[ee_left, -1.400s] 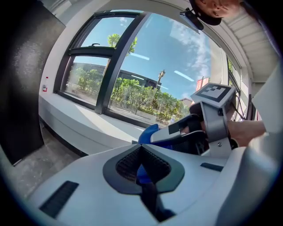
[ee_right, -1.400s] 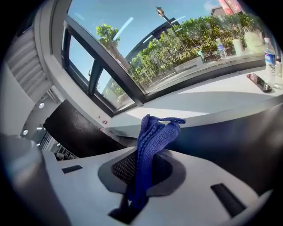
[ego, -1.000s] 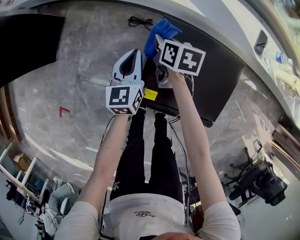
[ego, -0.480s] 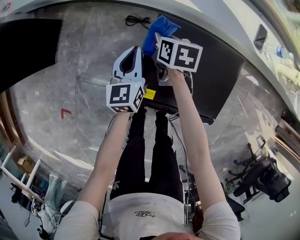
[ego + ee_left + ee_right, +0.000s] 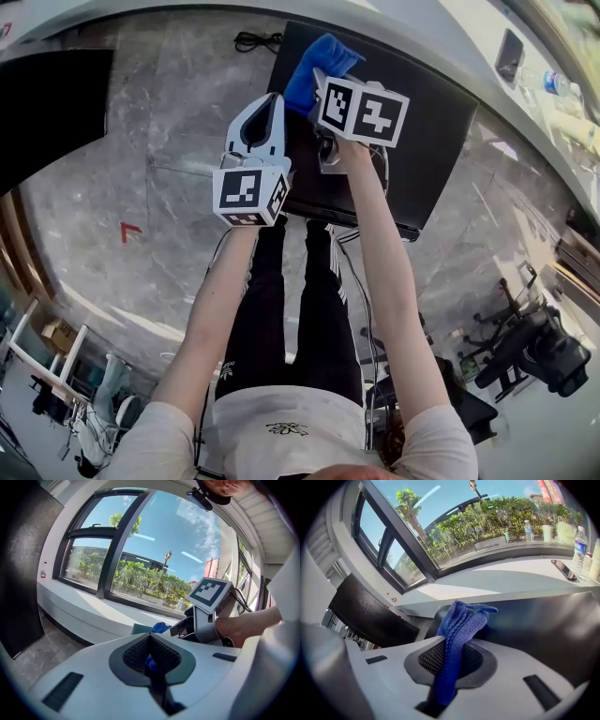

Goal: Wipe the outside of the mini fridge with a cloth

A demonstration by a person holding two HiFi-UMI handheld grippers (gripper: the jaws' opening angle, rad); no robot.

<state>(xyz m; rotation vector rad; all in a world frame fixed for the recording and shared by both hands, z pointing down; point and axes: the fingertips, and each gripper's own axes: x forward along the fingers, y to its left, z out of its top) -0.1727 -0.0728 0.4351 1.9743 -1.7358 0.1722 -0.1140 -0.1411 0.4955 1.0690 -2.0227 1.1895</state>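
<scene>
– Cloth (image 5: pixel 317 67) first: where is it?
– Pinched in my right gripper (image 5: pixel 449 660). The blue knit runs up out of the pressed-together jaws and flops over at the top. From my head view it sits over the far left corner of the fridge (image 5: pixel 427 141), above its black top. I cannot tell whether it touches.

– And your left gripper (image 5: pixel 151 657)?
– Jaws pressed together, holding nothing I can name. A speck of blue shows at the seam, and I cannot tell what it is. It hangs just beside the right gripper, at the fridge's left edge, above the grey floor (image 5: pixel 173 150).

– Anything else nearby?
– A black cable (image 5: pixel 251 40) lies on the floor past the fridge. On the sill (image 5: pixel 497 581) beyond it, under the window, a bottle (image 5: pixel 579 540) stands and a phone (image 5: pixel 563 569) lies flat.
</scene>
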